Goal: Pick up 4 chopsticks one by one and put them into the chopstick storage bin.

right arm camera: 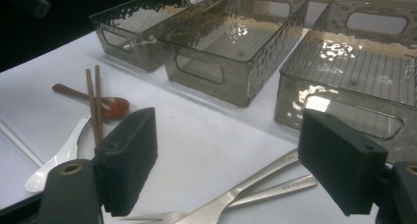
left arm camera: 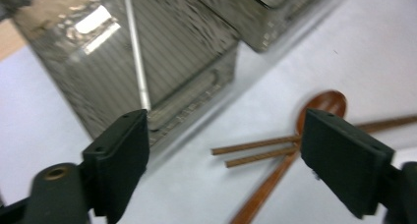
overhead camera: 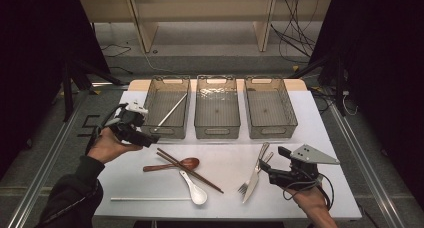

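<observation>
My left gripper [overhead camera: 151, 137] hovers open just in front of the left clear bin's [overhead camera: 170, 79] near left corner; in its own view the left gripper [left arm camera: 223, 135] has nothing between the jaws. A thin metal rod [overhead camera: 171, 111] lies slanted inside that bin [left arm camera: 196, 91], also visible as the rod [left arm camera: 136, 52]. My right gripper [overhead camera: 265, 166] rests open at the table's front right, beside a steel fork [overhead camera: 248, 180] and knife [overhead camera: 258, 164]. From the right gripper [right arm camera: 228, 135], the fork [right arm camera: 236, 197] and knife [right arm camera: 290, 184] lie below the jaws, untouched.
A middle bin [overhead camera: 216, 78] and a right bin [overhead camera: 270, 79] stand empty at the back. A wooden spoon [overhead camera: 172, 164], wooden chopsticks [overhead camera: 189, 170], a white spoon [overhead camera: 194, 188] and a white straw [overhead camera: 150, 199] lie front left of centre.
</observation>
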`<state>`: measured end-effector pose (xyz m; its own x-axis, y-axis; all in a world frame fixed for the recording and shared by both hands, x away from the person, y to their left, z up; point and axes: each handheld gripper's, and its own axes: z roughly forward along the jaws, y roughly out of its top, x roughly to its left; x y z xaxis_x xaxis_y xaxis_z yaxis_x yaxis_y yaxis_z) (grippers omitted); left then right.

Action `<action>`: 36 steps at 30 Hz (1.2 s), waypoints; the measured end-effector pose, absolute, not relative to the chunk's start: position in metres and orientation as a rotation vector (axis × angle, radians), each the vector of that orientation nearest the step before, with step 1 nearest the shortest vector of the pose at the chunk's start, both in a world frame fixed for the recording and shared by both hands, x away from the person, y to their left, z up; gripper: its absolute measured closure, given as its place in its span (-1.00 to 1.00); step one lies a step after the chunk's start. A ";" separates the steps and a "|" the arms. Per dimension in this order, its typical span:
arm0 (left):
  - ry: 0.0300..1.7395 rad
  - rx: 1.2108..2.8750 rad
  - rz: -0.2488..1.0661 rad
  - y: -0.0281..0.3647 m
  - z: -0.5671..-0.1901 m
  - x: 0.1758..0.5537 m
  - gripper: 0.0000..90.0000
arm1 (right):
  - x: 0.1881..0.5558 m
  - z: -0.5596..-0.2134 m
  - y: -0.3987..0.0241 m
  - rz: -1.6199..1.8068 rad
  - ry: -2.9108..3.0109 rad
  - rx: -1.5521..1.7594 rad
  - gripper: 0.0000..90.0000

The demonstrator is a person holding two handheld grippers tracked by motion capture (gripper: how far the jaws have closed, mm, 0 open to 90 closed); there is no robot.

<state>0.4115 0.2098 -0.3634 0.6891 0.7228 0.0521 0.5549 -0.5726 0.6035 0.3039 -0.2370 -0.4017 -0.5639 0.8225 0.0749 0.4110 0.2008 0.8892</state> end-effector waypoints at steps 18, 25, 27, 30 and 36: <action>0.843 2.489 0.271 0.190 -0.385 0.373 -0.65 | 0.303 -0.402 -0.237 1.324 2.065 1.144 -0.47; 0.786 2.553 0.224 0.186 -0.396 0.364 -0.66 | 0.304 -0.402 -0.237 1.322 2.065 1.149 -0.47; 0.782 2.577 0.217 0.186 -0.401 0.363 -0.66 | 0.304 -0.402 -0.237 1.323 2.064 1.150 -0.47; 0.767 2.631 0.215 0.186 -0.405 0.362 -0.65 | 0.304 -0.402 -0.238 1.322 2.065 1.152 -0.47; 0.744 2.683 0.200 0.185 -0.412 0.359 -0.64 | 0.304 -0.402 -0.238 1.321 2.064 1.155 -0.47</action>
